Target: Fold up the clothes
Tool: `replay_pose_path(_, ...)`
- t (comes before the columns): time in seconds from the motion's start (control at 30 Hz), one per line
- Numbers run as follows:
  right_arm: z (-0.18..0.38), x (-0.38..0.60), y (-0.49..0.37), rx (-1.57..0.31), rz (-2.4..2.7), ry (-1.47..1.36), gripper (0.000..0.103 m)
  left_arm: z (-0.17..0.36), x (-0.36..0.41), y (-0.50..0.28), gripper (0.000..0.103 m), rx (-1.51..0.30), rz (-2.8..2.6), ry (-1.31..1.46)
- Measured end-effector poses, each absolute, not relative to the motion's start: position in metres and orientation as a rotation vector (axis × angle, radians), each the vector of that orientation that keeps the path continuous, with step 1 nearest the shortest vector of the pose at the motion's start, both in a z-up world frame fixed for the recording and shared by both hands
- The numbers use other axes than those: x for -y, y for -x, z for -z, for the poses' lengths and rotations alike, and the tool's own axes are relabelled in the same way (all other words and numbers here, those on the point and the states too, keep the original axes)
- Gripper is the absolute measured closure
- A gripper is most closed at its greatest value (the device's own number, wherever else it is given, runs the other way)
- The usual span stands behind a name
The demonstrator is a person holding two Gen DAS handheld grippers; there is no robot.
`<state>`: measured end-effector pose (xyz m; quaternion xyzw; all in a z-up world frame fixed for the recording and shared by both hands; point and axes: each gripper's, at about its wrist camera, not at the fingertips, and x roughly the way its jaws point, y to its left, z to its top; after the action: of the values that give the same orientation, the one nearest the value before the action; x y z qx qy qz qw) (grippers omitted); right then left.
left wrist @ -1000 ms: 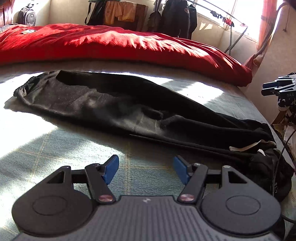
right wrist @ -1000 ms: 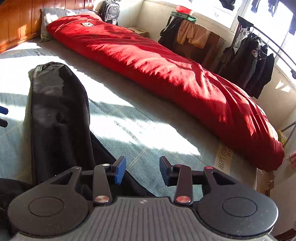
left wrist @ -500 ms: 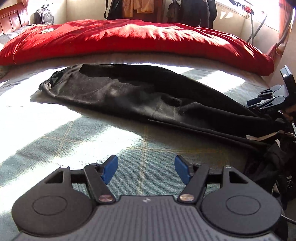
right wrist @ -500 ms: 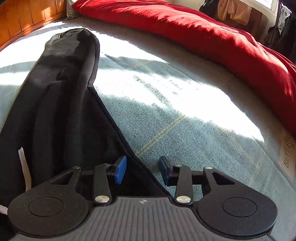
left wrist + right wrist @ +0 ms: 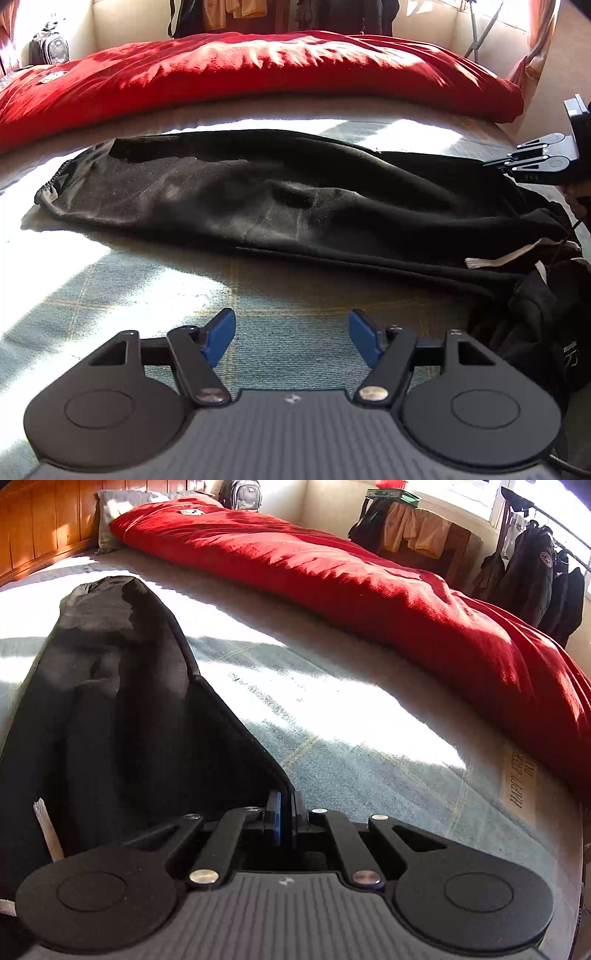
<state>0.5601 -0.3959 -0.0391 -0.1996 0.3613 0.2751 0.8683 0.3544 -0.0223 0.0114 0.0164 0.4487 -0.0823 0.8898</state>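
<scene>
Black trousers (image 5: 277,199) lie stretched across the grey-green bedspread (image 5: 110,280), cuff at the left, waist with a white drawstring (image 5: 491,260) at the right. My left gripper (image 5: 291,332) is open and empty, low over the bedspread just short of the trousers' near edge. My right gripper (image 5: 284,818) is shut on the trousers' edge (image 5: 229,716) near the waist. It also shows in the left wrist view (image 5: 532,160) at the far right. The trousers (image 5: 110,701) run away from it toward the headboard.
A red duvet (image 5: 258,70) lies along the far side of the bed and shows in the right wrist view (image 5: 369,590). A wooden headboard (image 5: 37,535), a pillow (image 5: 122,506), a backpack (image 5: 242,493) and hanging coats (image 5: 532,576) stand around the bed.
My right gripper has closed on the trousers' edge and lifted it slightly. My left gripper has moved closer to the trousers and stays open.
</scene>
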Motion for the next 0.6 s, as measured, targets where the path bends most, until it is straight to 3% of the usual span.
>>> replay_pose_path(0.13, 0.046, 0.401, -0.575, -0.789, -0.545, 0.380, 0.097, -0.011, 0.017, -0.351, 0.035, -0.932, 0.156, -0.024)
replay_pose_path(0.27, 0.055, 0.401, -0.576, -0.802, -0.516, 0.377, 0.090, -0.012, 0.010, -0.350, 0.035, -0.932, 0.147, -0.016)
replay_pose_path(0.43, 0.025, 0.441, -0.569, -0.755, -0.486, 0.272, 0.069, -0.009, 0.006, -0.354, 0.033, -0.937, 0.146, -0.008)
replay_pose_path(0.5, 0.017, 0.463, -0.565, -0.759, -0.466, 0.269, 0.051, -0.006, 0.007, -0.357, 0.033, -0.943, 0.156, -0.007)
replay_pose_path(0.6, 0.023, 0.491, -0.560, -0.803, -0.428, 0.274, 0.037, -0.001, 0.011, -0.360, 0.033, -0.953, 0.182, -0.007)
